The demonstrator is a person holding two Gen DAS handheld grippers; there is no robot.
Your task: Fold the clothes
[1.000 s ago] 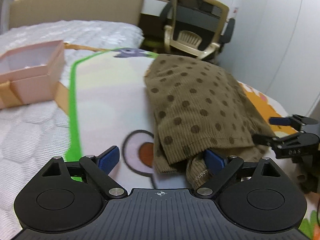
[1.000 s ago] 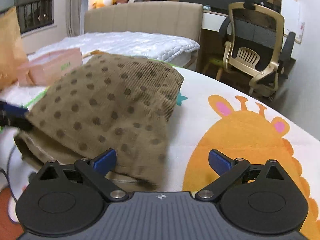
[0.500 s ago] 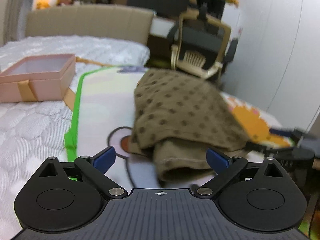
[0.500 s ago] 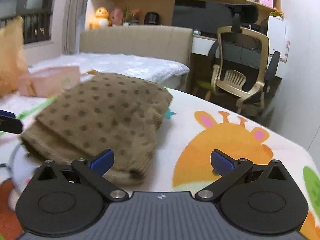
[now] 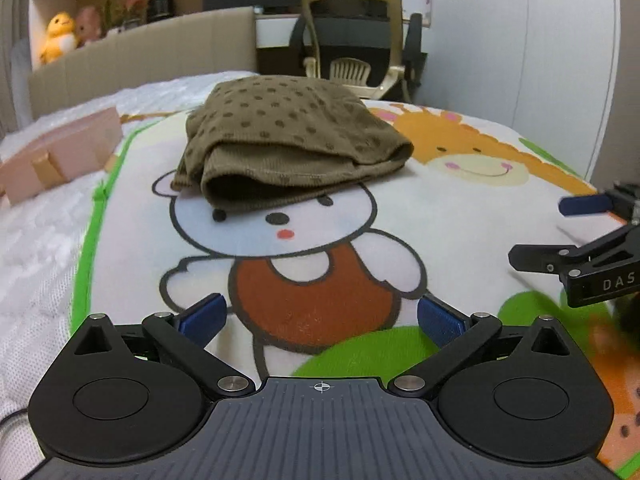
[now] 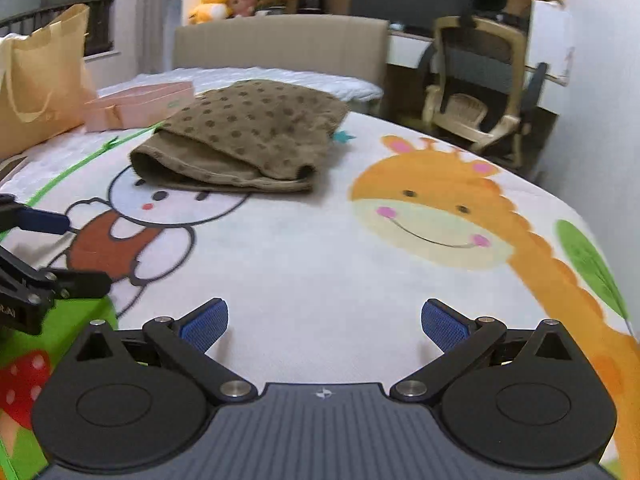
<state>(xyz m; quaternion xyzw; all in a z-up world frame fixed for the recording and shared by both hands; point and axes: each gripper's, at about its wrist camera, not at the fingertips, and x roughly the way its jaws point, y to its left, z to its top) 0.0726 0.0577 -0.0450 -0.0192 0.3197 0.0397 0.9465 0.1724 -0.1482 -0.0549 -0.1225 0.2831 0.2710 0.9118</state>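
Note:
A brown dotted garment (image 5: 288, 144) lies folded in a thick bundle on the cartoon-print blanket (image 5: 400, 216); it also shows in the right wrist view (image 6: 244, 136). My left gripper (image 5: 322, 316) is open and empty, well back from the garment, above the bear print. My right gripper (image 6: 324, 318) is open and empty, also well back from the garment. The right gripper shows at the right edge of the left wrist view (image 5: 580, 232), and the left gripper at the left edge of the right wrist view (image 6: 36, 248).
A pink box (image 5: 60, 152) sits on the white quilt left of the blanket. A tan paper bag (image 6: 36, 88) stands at the far left. A headboard (image 6: 280, 44) and an office chair (image 6: 476, 88) lie beyond the bed.
Both grippers have pulled back from the garment, which they were right against a second ago. The garment now lies released and folded, farther off in both views.

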